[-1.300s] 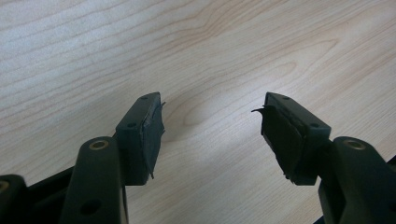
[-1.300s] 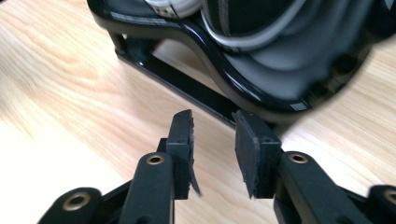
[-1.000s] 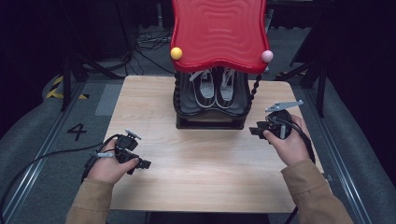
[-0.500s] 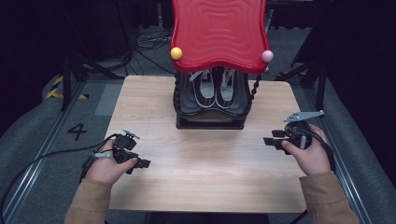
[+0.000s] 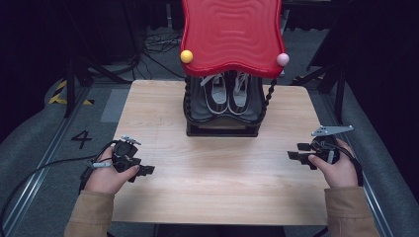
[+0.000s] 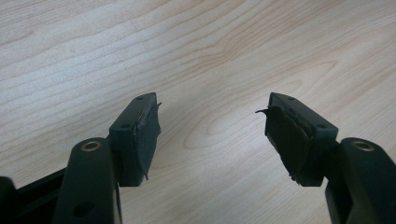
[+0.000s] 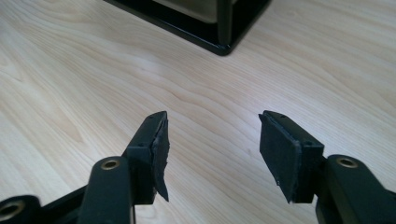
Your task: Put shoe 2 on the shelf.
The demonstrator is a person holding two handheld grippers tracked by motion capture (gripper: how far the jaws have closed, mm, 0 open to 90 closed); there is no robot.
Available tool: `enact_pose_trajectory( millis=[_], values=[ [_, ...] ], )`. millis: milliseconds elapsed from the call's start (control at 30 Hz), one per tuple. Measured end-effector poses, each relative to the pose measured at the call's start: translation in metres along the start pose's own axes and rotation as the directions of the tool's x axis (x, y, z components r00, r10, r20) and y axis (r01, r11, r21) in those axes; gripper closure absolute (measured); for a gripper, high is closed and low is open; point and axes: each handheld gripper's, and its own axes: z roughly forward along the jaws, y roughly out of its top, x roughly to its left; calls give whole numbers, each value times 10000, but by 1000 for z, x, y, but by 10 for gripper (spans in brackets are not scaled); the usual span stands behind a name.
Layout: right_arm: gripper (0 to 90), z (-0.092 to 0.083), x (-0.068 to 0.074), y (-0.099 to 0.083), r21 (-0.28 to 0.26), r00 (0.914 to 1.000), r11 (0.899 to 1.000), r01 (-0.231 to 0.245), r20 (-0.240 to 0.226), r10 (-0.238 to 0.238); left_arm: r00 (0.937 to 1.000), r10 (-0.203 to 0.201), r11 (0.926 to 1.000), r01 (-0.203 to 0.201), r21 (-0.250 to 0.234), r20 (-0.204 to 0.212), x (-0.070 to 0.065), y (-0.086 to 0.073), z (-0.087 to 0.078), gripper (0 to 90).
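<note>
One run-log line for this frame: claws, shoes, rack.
left claw: open, empty, over table | right claw: jaws just opening, empty, apart from rack | shoes: pair on rack under red top

**Red top, pale wood, black grippers**

The bench (image 5: 217, 163) is light wood with wavy grain. The rack (image 5: 222, 126) is black, its rippled top (image 5: 230, 32) glossy red with one yellow knob (image 5: 186, 56) and one pink knob (image 5: 282, 59). The shoes (image 5: 228, 94) are grey and white. Both grippers are black.
</note>
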Motion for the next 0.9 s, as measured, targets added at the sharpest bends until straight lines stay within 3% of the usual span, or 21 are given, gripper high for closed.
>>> enact_pose_trajectory(
  millis=[167, 300, 667, 900],
  values=[
    [422, 11, -15, -13, 422, 10000, 9991, -49, -14, 49, 10000, 22, 10000, -22, -51, -39, 3, 0, 7, 350],
    [410, 22, -27, -25, 827, 9993, 9963, -219, 304, 195, 10000, -13, 10000, 13, 10, -16, 6, 0, 14, 350],
    [388, 43, -47, -47, 1189, 9968, 9913, -555, 635, 482, 9996, 174, 9997, -169, 202, -225, 14, -2, 28, 336],
    [355, 51, -52, -54, 1067, 9992, 9943, -60, 389, 19, 9993, 293, 9992, -287, 265, -230, 14, -1, 31, 332]
  ],
)
